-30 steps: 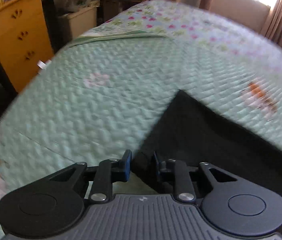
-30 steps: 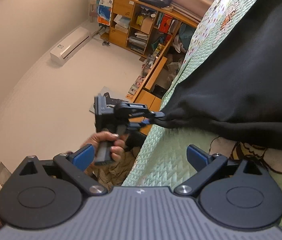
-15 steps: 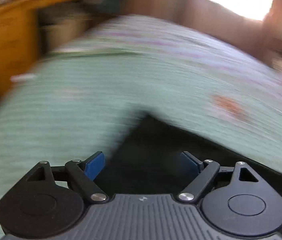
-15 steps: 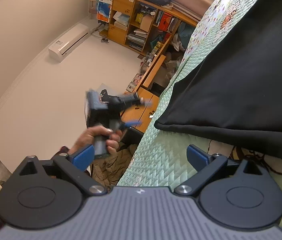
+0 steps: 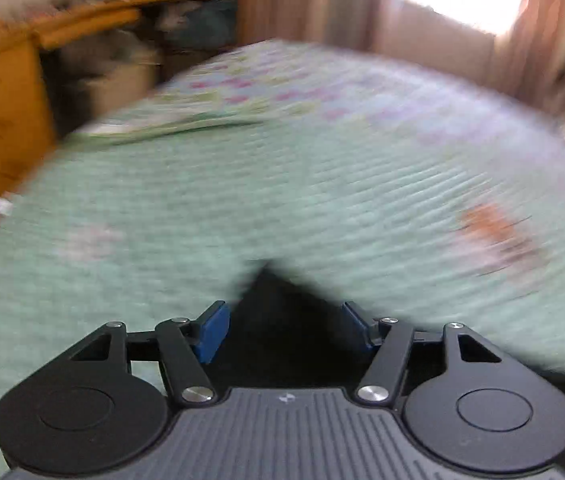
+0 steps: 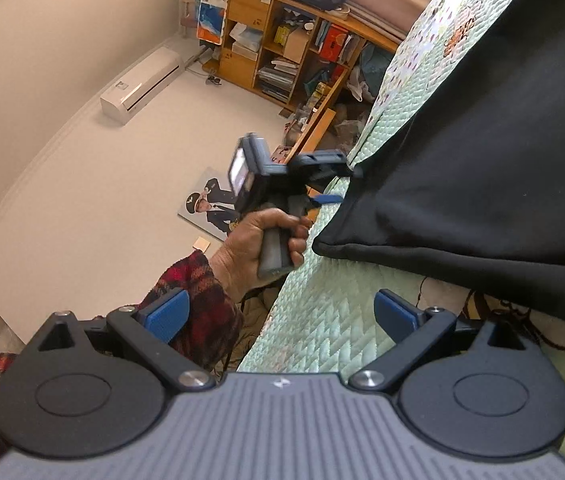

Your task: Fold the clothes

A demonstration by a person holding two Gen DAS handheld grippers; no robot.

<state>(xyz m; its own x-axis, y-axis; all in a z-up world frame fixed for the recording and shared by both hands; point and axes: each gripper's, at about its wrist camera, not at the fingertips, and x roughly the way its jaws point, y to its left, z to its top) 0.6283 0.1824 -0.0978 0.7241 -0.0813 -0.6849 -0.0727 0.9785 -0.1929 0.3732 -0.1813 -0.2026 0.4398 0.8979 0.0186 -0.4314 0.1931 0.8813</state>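
Left tongs straddle black garment's forward-pointing corner.

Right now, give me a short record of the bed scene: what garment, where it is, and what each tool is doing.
garment: black garment, lying spread on the bed
surface: green quilted bedspread
left tool: open, a corner of the garment between its fingers, view blurred
right tool: open, empty, above the bed edge, clear of the garment
left hand: gripping the left tool's handle
fold state: no fold visible yet
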